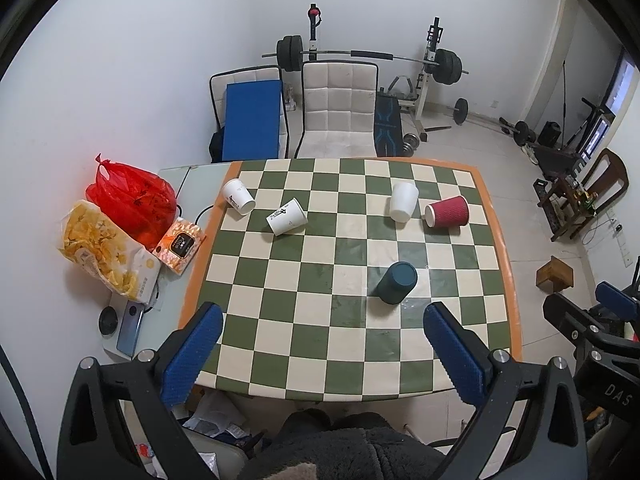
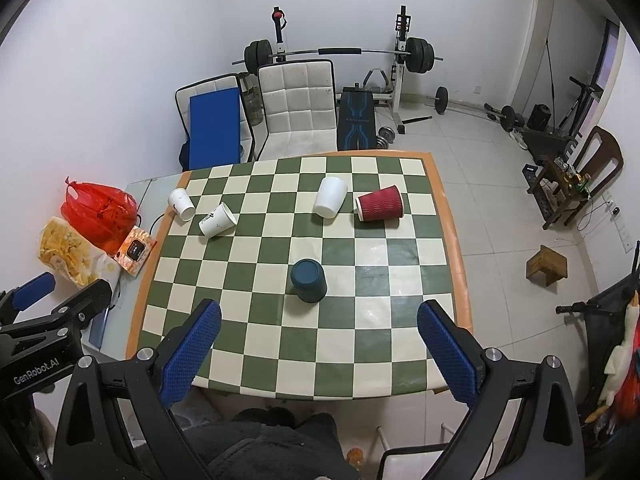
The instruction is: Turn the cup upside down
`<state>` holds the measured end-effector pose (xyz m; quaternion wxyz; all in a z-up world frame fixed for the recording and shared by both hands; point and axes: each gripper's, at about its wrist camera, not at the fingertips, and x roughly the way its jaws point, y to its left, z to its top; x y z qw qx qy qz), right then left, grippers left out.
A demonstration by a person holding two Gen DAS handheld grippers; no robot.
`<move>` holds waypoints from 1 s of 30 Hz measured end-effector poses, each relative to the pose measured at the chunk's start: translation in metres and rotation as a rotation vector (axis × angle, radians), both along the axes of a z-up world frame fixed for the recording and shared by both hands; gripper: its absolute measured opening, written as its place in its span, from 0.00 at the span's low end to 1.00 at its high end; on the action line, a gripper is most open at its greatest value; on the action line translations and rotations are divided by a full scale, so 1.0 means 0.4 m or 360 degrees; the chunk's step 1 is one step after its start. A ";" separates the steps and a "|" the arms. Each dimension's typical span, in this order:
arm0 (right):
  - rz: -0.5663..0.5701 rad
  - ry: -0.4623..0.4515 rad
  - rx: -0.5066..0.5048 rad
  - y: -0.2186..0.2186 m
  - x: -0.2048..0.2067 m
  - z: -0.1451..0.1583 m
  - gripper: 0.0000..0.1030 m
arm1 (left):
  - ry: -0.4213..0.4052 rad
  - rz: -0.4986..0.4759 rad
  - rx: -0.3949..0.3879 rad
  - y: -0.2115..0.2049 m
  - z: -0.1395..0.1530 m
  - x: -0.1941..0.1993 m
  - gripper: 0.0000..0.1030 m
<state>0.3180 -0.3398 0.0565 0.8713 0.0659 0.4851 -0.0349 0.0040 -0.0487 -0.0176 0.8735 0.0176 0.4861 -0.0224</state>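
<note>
A dark teal cup point(image 1: 396, 282) point(image 2: 308, 280) stands upside down on the checkered table point(image 1: 344, 340) point(image 2: 304, 344), near its middle. A red ribbed cup point(image 1: 447, 211) point(image 2: 380, 203) lies on its side at the far right. A plain white cup point(image 1: 403, 201) point(image 2: 330, 196) stands upside down beside it. Two printed white cups point(image 1: 286, 216) point(image 1: 239, 197) point(image 2: 217, 219) point(image 2: 181, 203) lie on their sides at the far left. My left gripper point(image 1: 324, 356) and right gripper point(image 2: 318, 354) are both open and empty, held above the table's near edge.
A red plastic bag point(image 1: 132, 198), a yellow snack bag point(image 1: 100, 252) and an orange box point(image 1: 180, 244) sit on a side surface left of the table. Two chairs point(image 1: 340, 108) and a barbell rack point(image 1: 432, 64) stand behind. A wooden stool point(image 2: 548, 266) is on the floor right.
</note>
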 end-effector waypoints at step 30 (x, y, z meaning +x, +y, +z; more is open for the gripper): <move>-0.0032 -0.0007 -0.0037 -0.008 -0.031 -0.016 0.98 | -0.0018 -0.0020 0.0025 0.005 0.023 0.002 1.00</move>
